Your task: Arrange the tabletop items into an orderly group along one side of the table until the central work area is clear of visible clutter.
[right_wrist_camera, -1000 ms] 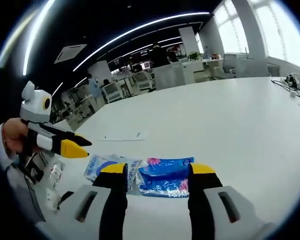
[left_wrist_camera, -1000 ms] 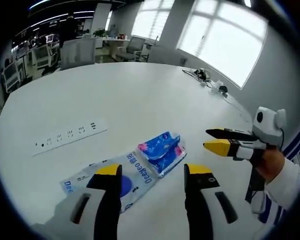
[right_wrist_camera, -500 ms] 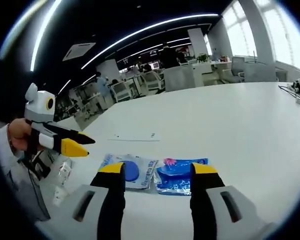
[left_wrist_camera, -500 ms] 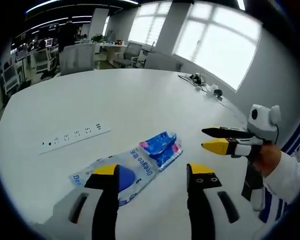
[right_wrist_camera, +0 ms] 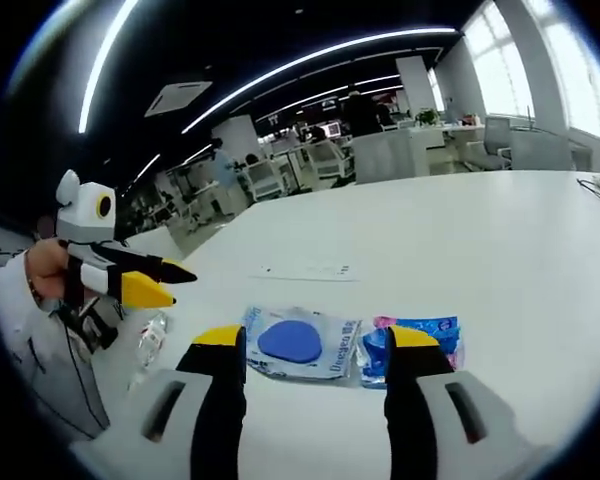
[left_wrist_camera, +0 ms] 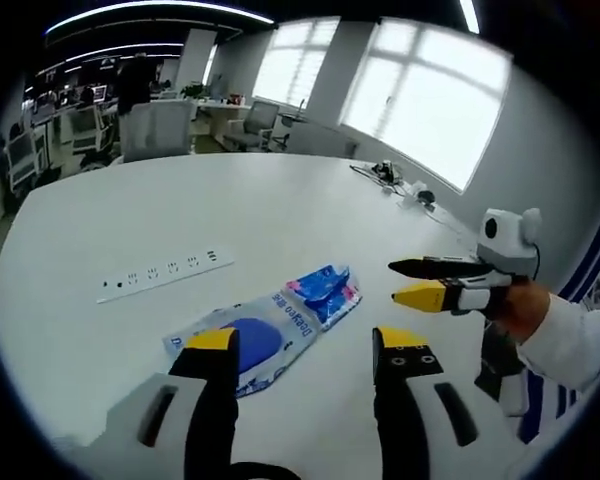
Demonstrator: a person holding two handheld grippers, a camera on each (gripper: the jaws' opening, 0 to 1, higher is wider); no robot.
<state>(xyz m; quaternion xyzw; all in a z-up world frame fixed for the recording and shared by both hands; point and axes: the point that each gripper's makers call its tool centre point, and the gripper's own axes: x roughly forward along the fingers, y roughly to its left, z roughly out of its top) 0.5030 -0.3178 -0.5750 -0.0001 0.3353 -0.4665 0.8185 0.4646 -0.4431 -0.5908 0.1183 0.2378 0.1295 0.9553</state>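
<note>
Both grippers [left_wrist_camera: 305, 345] [right_wrist_camera: 318, 345] hung empty, fingers wide. The clear packet [left_wrist_camera: 248, 341] and blue packet [left_wrist_camera: 323, 294] lay touching ahead of the fingers, probably already grouped.

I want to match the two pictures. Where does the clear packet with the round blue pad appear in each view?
Left gripper view: clear packet, lower centre, just beyond the left jaw.
Right gripper view: clear packet, lower centre, between the jaws.
Shared landmark: the blue floral pack touches the packet's end.

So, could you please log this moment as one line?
left gripper: open, empty | right gripper: open, empty | clear packet, blue pack: side by side on table | power strip: apart
</note>
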